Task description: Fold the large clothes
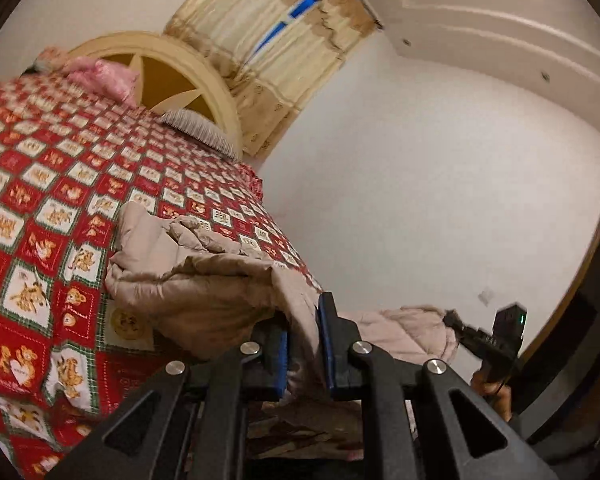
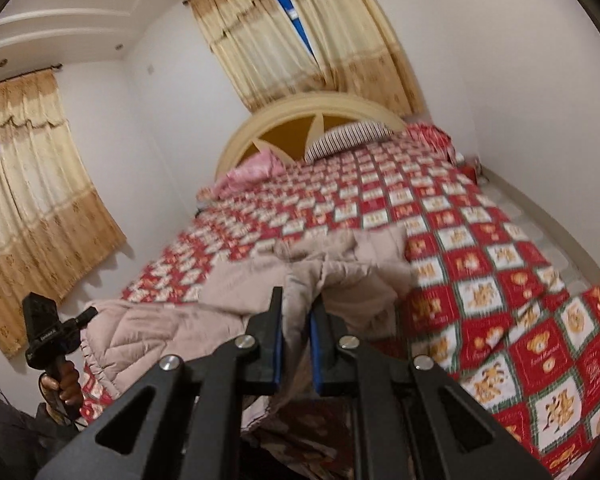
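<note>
**Both claws gripping the beige coat over the bed**

Now the left claw [image 1: 304,344] is pinching a fold of the beige quilted coat [image 1: 204,284], its blue-padded fingers [image 1: 327,340] closing on the fabric, which is hanging down between them. Ahead and to the left of this claw, the rest of the coat is lying bunched on the red patchwork bedspread [image 1: 52,184]. Off to its right, the other handheld device [image 1: 500,336] is showing beside a trailing part of the coat.

Moving rightward, the right claw [image 2: 296,340] is likewise clamping a fold of the coat [image 2: 340,276], cloth draping between its fingers [image 2: 315,344]. Beyond it the bedspread [image 2: 500,280] is stretching toward the striped pillow [image 2: 348,138], pink pillow [image 2: 252,170] and arched headboard [image 2: 300,108].
</note>
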The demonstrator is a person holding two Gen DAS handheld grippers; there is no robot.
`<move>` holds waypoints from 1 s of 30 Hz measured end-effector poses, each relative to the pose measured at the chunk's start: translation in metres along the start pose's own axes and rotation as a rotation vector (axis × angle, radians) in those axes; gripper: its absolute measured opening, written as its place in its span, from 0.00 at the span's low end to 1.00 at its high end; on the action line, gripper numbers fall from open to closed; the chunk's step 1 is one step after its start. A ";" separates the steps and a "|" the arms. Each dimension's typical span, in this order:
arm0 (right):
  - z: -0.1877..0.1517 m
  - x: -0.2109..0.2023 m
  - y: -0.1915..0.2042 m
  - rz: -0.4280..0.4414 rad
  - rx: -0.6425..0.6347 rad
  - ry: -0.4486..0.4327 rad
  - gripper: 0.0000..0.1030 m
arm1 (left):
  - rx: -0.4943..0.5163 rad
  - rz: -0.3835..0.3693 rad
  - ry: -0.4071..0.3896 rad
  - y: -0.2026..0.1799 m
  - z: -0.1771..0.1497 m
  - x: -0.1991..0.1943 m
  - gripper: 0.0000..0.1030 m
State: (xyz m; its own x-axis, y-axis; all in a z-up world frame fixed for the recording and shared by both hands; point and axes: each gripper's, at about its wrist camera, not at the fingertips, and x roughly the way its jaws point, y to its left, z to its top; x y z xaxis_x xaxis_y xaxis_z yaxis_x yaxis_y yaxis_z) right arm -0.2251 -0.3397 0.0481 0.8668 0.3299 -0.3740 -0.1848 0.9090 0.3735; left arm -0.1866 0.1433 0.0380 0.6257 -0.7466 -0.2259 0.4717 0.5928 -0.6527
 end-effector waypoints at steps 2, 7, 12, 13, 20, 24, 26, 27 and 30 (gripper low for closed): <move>0.008 0.005 0.004 -0.010 -0.015 -0.015 0.13 | -0.045 0.013 -0.007 0.006 0.012 0.007 0.13; 0.045 0.038 0.001 -0.012 -0.030 -0.066 0.13 | -0.109 0.111 -0.051 0.025 0.056 0.043 0.13; 0.098 0.092 -0.029 -0.053 -0.042 -0.108 0.13 | -0.158 0.220 -0.087 0.058 0.110 0.095 0.13; 0.111 0.111 -0.040 -0.070 -0.036 -0.110 0.13 | -0.179 0.241 -0.089 0.068 0.119 0.106 0.13; 0.142 0.241 -0.098 -0.191 0.084 -0.062 0.13 | -0.285 0.442 -0.027 0.155 0.151 0.207 0.13; 0.123 0.311 -0.130 -0.292 0.092 0.011 0.13 | -0.343 0.538 0.038 0.200 0.142 0.252 0.14; 0.107 0.342 -0.149 -0.316 0.122 0.062 0.13 | -0.376 0.572 0.075 0.218 0.136 0.271 0.16; 0.098 0.355 -0.157 -0.330 0.133 0.082 0.13 | -0.399 0.581 0.088 0.231 0.132 0.278 0.16; 0.076 0.378 -0.175 -0.332 0.163 0.103 0.19 | -0.418 0.570 0.106 0.247 0.124 0.286 0.16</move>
State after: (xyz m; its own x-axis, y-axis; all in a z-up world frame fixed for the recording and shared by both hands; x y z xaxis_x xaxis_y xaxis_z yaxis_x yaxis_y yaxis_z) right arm 0.1704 -0.3932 -0.0937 0.8142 0.0557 -0.5778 0.1814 0.9211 0.3444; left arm 0.1856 0.1130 -0.0983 0.6304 -0.3931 -0.6694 -0.2013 0.7500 -0.6300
